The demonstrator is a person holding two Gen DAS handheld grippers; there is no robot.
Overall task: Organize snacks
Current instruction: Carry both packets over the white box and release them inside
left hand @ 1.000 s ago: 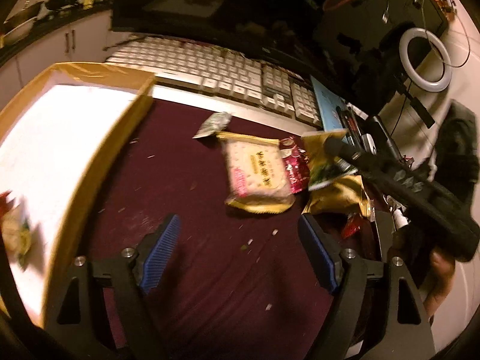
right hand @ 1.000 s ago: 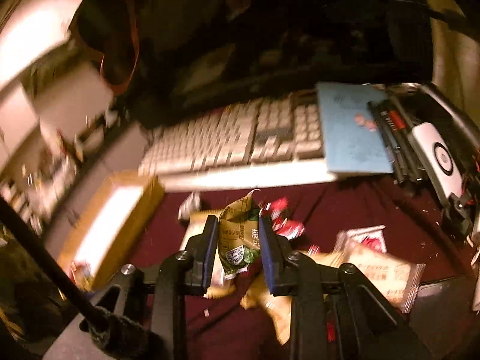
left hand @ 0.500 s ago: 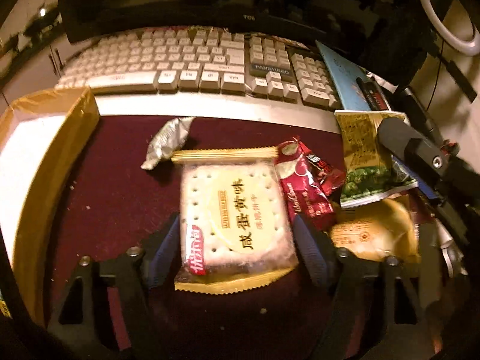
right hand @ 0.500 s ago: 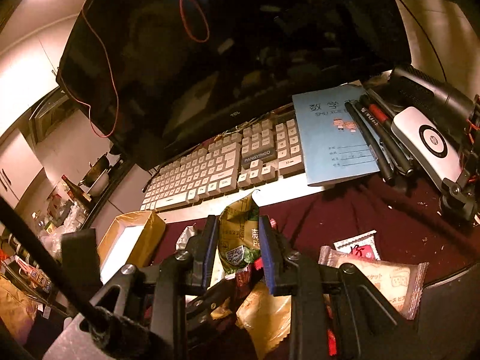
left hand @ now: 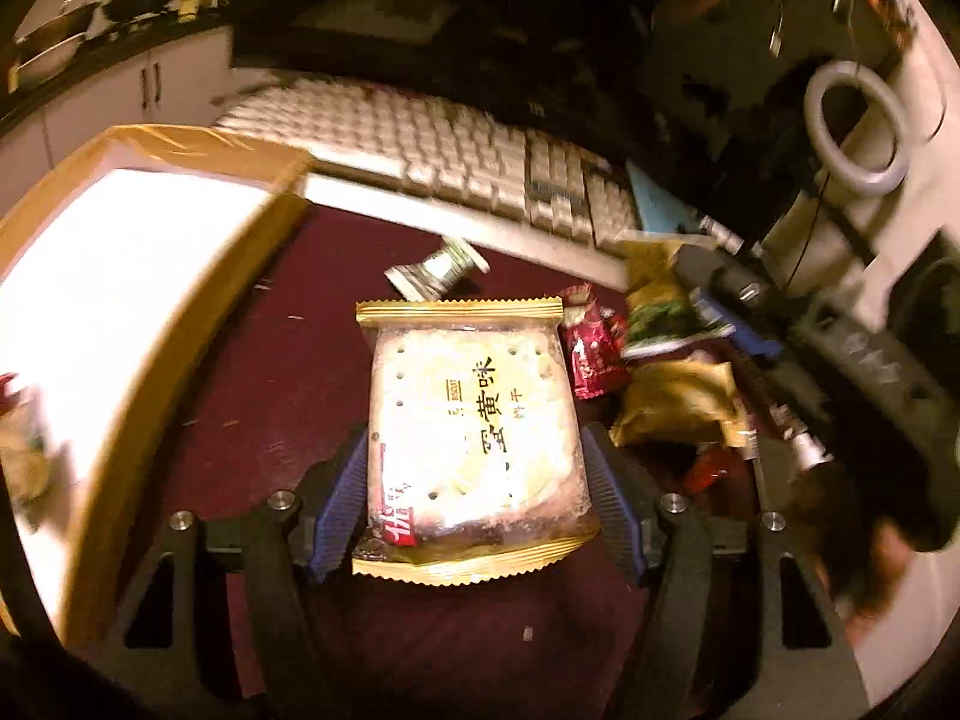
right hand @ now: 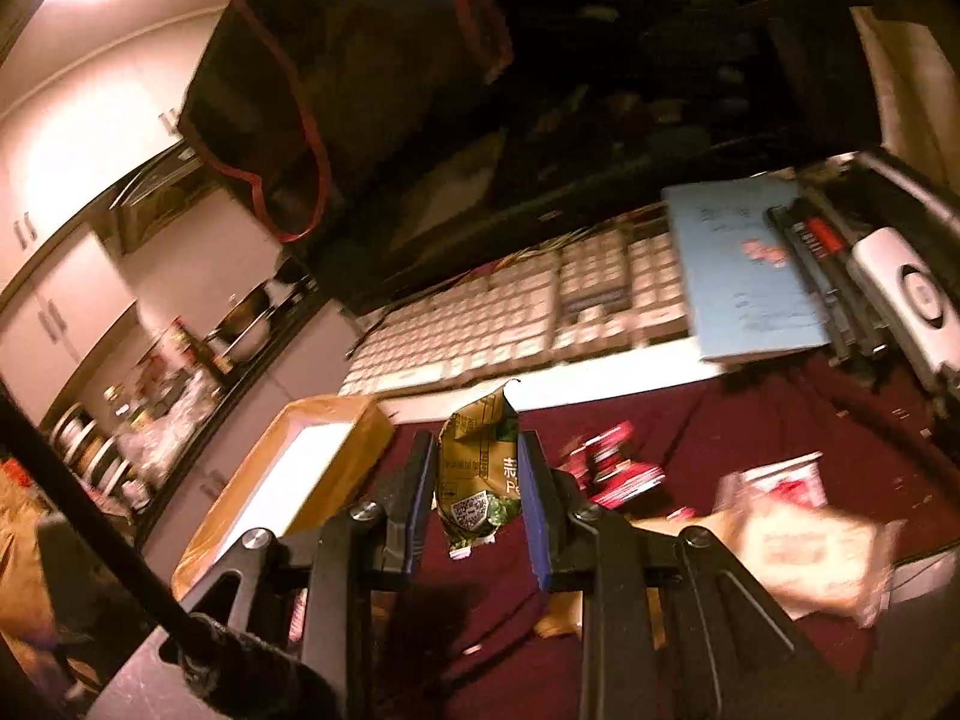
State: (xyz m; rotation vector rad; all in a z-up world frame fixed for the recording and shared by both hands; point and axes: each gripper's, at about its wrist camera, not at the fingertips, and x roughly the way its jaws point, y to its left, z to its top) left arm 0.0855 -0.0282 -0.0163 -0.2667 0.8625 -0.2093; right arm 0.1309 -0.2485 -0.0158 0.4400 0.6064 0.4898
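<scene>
My left gripper (left hand: pixel 474 498) is shut on a gold-edged cracker packet (left hand: pixel 471 420) and holds it above the dark red mat (left hand: pixel 288 372). My right gripper (right hand: pixel 477 480) is shut on a green pea snack packet (right hand: pixel 477 462), held upright over the mat (right hand: pixel 750 420). The cardboard box (left hand: pixel 120 276) with a white inside stands at the left; it also shows in the right wrist view (right hand: pixel 288 468). Loose snacks remain on the mat: a silver packet (left hand: pixel 438 267), a red packet (left hand: pixel 591 354), a gold packet (left hand: pixel 678 402) and a pale cracker packet (right hand: pixel 810 558).
A white keyboard (left hand: pixel 450 144) lies behind the mat under a dark monitor (right hand: pixel 540 90). A blue notebook (right hand: pixel 744 276), pens (right hand: pixel 822 276) and a white device (right hand: pixel 906 288) lie at the right. A ring light (left hand: pixel 852 129) stands at the far right.
My left gripper closed on the cracker packet and lifted it, turning toward the box. My right gripper swung left with the green packet still in it.
</scene>
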